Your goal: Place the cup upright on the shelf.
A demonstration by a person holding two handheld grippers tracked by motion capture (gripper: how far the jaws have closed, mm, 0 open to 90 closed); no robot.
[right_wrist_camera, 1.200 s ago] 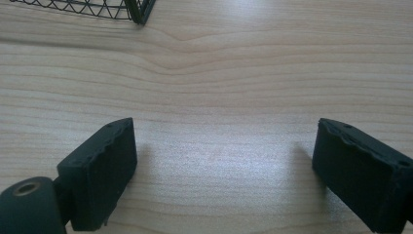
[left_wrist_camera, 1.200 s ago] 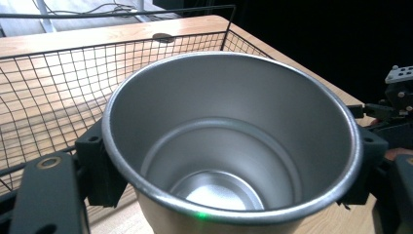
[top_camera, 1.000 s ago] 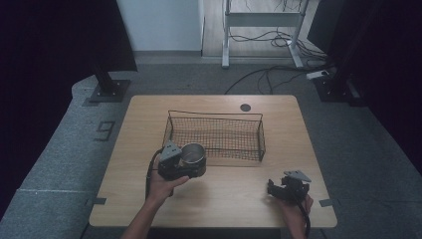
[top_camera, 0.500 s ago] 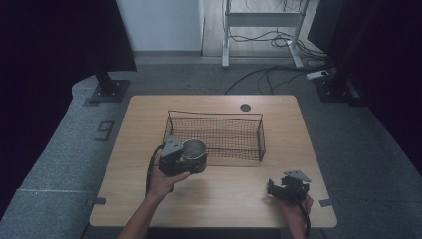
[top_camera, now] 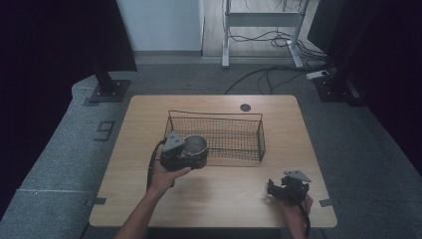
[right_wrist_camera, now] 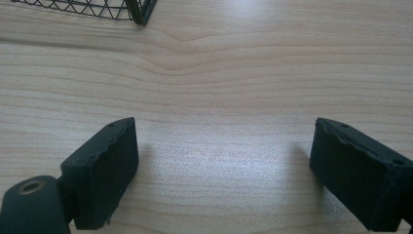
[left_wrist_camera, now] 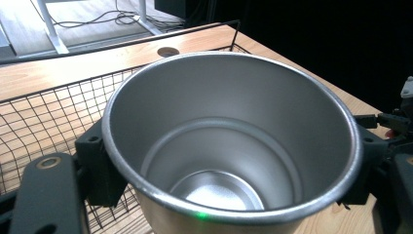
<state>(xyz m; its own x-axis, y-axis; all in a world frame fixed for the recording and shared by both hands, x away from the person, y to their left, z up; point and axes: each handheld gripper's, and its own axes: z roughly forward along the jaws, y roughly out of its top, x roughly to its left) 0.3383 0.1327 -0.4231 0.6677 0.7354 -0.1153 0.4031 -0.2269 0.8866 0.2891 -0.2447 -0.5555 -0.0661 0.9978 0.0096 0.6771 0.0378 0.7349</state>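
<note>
A shiny steel cup [top_camera: 195,145] is held upright over the near left edge of a black wire basket [top_camera: 234,133]. My left gripper [top_camera: 186,158] is shut on the cup [left_wrist_camera: 229,146], one black jaw on each side of its wall, and the cup is empty inside. The basket's mesh [left_wrist_camera: 44,112] lies right behind it in the left gripper view. My right gripper [top_camera: 274,188] rests near the table's front right, open, with bare wood between its fingers [right_wrist_camera: 104,170]. A corner of the basket [right_wrist_camera: 139,12] is at the top of the right gripper view.
The wooden table [top_camera: 124,164] has a round dark cable hole [top_camera: 245,107] at the back. A black stand base [top_camera: 107,89] sits on the grey floor at the left, and cables [top_camera: 259,74] and desk legs lie behind.
My left gripper has carried the steel cup a little forward and right, up to the basket's near left edge. The right gripper has stayed where it was.
</note>
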